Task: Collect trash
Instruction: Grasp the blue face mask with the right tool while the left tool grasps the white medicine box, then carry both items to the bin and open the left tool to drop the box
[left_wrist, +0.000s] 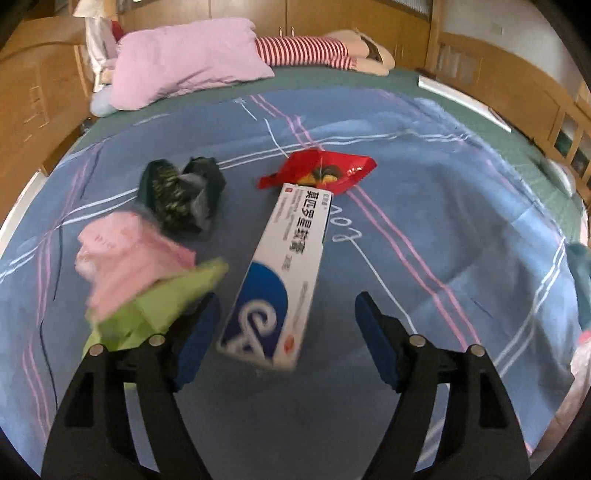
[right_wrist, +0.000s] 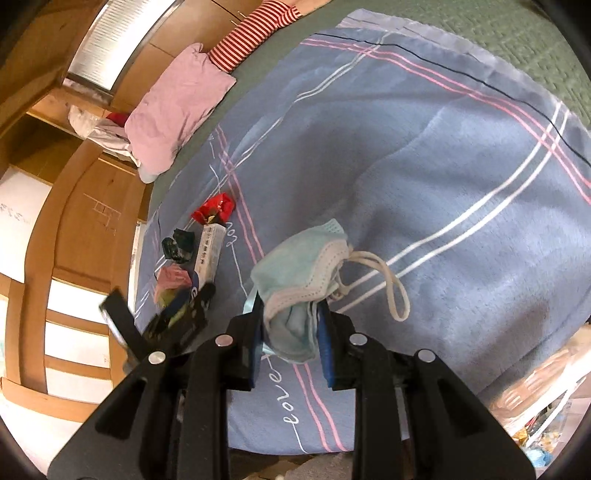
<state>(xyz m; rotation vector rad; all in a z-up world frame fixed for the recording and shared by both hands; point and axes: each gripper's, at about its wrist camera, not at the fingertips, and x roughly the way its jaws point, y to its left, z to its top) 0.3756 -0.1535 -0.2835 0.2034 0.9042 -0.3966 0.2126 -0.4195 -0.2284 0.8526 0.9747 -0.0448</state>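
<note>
On the blue plaid blanket (left_wrist: 424, 206) lie a white and blue medicine box (left_wrist: 277, 273), a red snack wrapper (left_wrist: 321, 170), a crumpled dark wrapper (left_wrist: 181, 192), a pink crumpled bag (left_wrist: 129, 258) and a green wrapper (left_wrist: 159, 310). My left gripper (left_wrist: 286, 332) is open, its jaws on either side of the near end of the box. My right gripper (right_wrist: 291, 332) is shut on a light blue face mask (right_wrist: 295, 266) and holds it above the blanket. The left gripper (right_wrist: 177, 314) shows in the right wrist view near the same trash pile (right_wrist: 195, 247).
A pink pillow (left_wrist: 184, 59) and a striped plush toy (left_wrist: 314, 51) lie at the head of the bed. Wooden cabinets (left_wrist: 33, 110) stand on the left. A plastic bag with trash (right_wrist: 535, 406) sits at the lower right beside the bed.
</note>
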